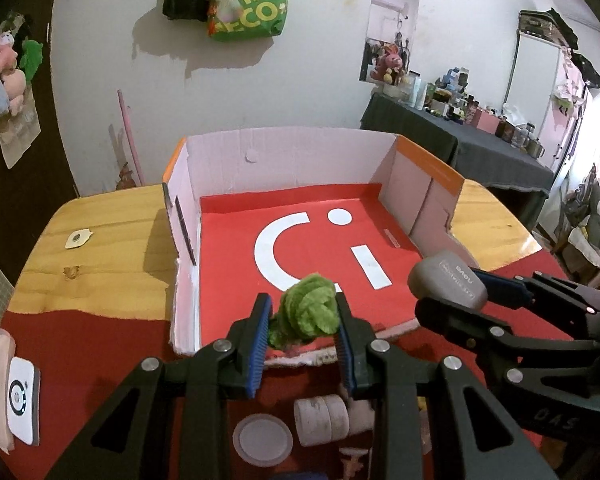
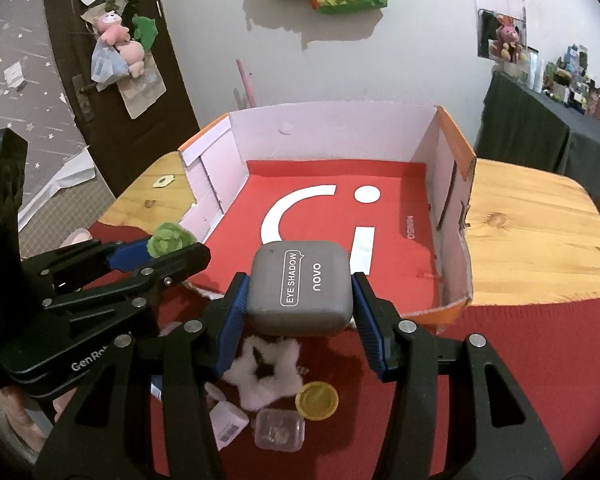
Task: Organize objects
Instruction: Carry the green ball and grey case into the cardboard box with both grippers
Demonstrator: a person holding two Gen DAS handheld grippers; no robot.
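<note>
I am holding one green fuzzy scrunchie (image 1: pixel 306 308) clamped in my left gripper (image 1: pixel 302 334) and one grey eye-shadow case (image 2: pixel 300 286) pinched in my right gripper (image 2: pixel 298 320), both hovering at the near edge of one open box (image 2: pixel 340 128); the scrunchie's underside is hiding behind the pads.

green scrunchie (image 1: pixel 306 310) | grey case (image 2: pixel 300 288) | red box floor (image 2: pixel 388 216) w/ white logo

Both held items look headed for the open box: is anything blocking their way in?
Nothing visible. The box is cut open on its near side and its red floor is bare. The green fuzzy knot and the grey eye shadow case already hang at that near edge.
</note>
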